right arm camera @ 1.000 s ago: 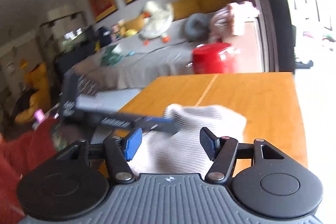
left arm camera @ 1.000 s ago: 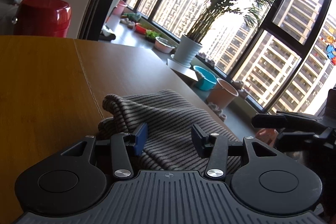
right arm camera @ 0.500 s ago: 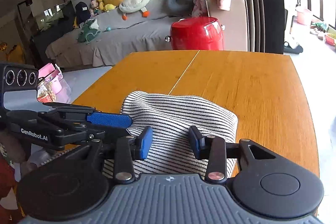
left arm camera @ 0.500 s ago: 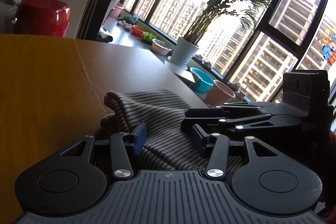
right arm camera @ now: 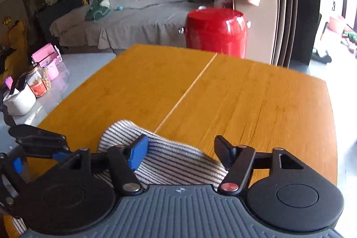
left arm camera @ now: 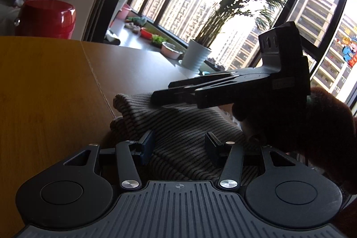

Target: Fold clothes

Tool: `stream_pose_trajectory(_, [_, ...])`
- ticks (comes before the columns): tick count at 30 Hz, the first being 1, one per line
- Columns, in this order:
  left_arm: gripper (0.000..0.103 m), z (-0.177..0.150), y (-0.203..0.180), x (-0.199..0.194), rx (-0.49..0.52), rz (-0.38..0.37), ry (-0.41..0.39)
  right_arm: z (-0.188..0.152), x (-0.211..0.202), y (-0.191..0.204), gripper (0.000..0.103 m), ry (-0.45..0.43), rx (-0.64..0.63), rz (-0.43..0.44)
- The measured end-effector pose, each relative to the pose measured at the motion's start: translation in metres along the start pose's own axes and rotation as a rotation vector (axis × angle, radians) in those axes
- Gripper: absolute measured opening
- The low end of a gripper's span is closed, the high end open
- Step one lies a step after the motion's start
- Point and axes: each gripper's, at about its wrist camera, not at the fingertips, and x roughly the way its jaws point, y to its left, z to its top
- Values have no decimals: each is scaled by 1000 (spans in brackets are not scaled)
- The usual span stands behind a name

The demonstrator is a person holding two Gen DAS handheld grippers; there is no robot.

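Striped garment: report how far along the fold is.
Done: the striped garment lies bunched on the wooden table with one edge already doubled over.
In hand: nothing is gripped. The left gripper and the right gripper are both open over the cloth; the right one's tips show above the folded edge in the left view.
Left: grasping, flattening and the remaining folds.

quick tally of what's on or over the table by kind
striped garment: 1
grippers: 2, the left and the right, both open
total: 3, on a wooden table
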Motion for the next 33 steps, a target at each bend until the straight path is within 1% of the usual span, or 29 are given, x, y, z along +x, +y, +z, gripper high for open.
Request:
stream_pose_trajectory(1, [54,0,0,0,1,-1,1,-2,1,-1,42,4,11,4])
stream_pose_trajectory(2, [55,0,1,1,1,-2,2,-2,-7,0,32,-17,25,15])
stream_pose_trajectory(3, [57,0,1,1,2,-4,4,-1,-16,1,27,-40,39,25])
stream_pose_trajectory(4, [60,0,1,2,3,-6,6,0,-27,2,20,-65,48,40])
stream_pose_trajectory(5, [62,0,1,2,6,-5,6,1,-37,4,10,-92,49,59])
stream_pose_trajectory(6, [63,0,0,3,9,-5,6,2,-48,5,4,-116,52,88])
stream_pose_trajectory(7, [63,-1,0,3,12,-4,7,3,-55,7,4,-130,51,112])
stream_pose_trajectory(8, [64,-1,-1,3,15,-3,7,3,-61,9,4,-134,44,118])
stream_pose_trajectory(9, [65,-1,-1,4,18,-2,7,2,-63,12,4,-131,29,101])
stream_pose_trajectory(11, [66,-2,-4,4,28,6,9,-5,-58,14,6,-94,-1,17])
stream_pose_trajectory(12, [66,-2,-5,4,33,10,9,-10,-55,12,6,-74,9,14])
stream_pose_trajectory(14, [66,-2,-5,3,35,14,11,-21,-52,8,8,-48,35,46])
stream_pose_trajectory(16, [66,-3,-5,3,33,12,12,-33,-50,11,10,-37,21,36])
stream_pose_trajectory(19, [66,-2,-5,4,27,9,12,-47,-45,17,10,-59,-6,-5])
stream_pose_trajectory(22, [66,-1,-7,3,33,18,15,-47,-44,26,10,-63,-57,-45])
stream_pose_trajectory(25, [66,2,-9,-7,9,28,8,-50,-42,35,10,-73,-104,-87])
stream_pose_trajectory(29, [72,4,-16,-24,-4,44,-4,-57,-44,36,10,-107,-94,-104])
stream_pose_trajectory(33, [69,-4,-13,-20,-25,58,29,-61,-48,36,11,-137,-73,-112])
